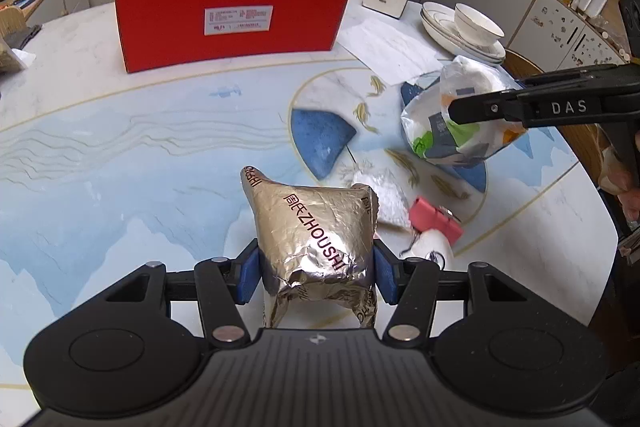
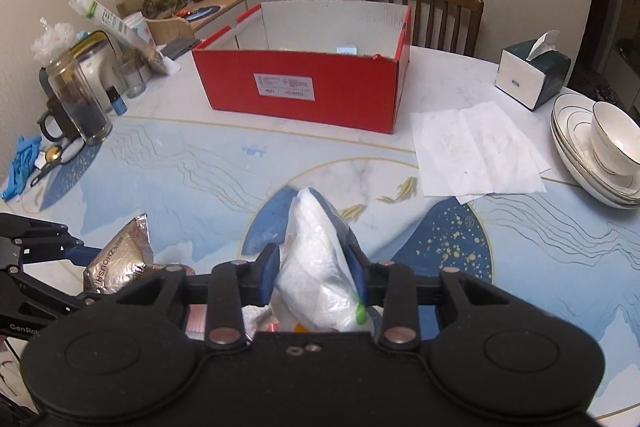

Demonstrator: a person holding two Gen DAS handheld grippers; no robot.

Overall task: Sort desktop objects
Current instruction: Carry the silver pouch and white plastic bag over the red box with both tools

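My left gripper (image 1: 316, 267) is shut on a crinkled gold foil packet (image 1: 316, 227) printed ZHOUSHI, held above the table. My right gripper (image 2: 314, 271) is shut on a white plastic snack bag (image 2: 316, 267) with green and orange print; that bag also shows in the left wrist view (image 1: 460, 115), clamped by the right gripper's black fingers (image 1: 480, 109). The foil packet shows at the left in the right wrist view (image 2: 120, 259). An open red cardboard box (image 1: 232, 23) with a white inside stands at the far side of the table (image 2: 300, 87).
A pink item (image 1: 434, 219) and a white crumpled bag (image 1: 384, 195) lie on the table past the foil packet. White paper sheets (image 2: 476, 151), stacked bowls (image 2: 600, 155) and a tissue box (image 2: 532, 75) sit at the right. Jars and a mug (image 2: 76, 107) stand at the left.
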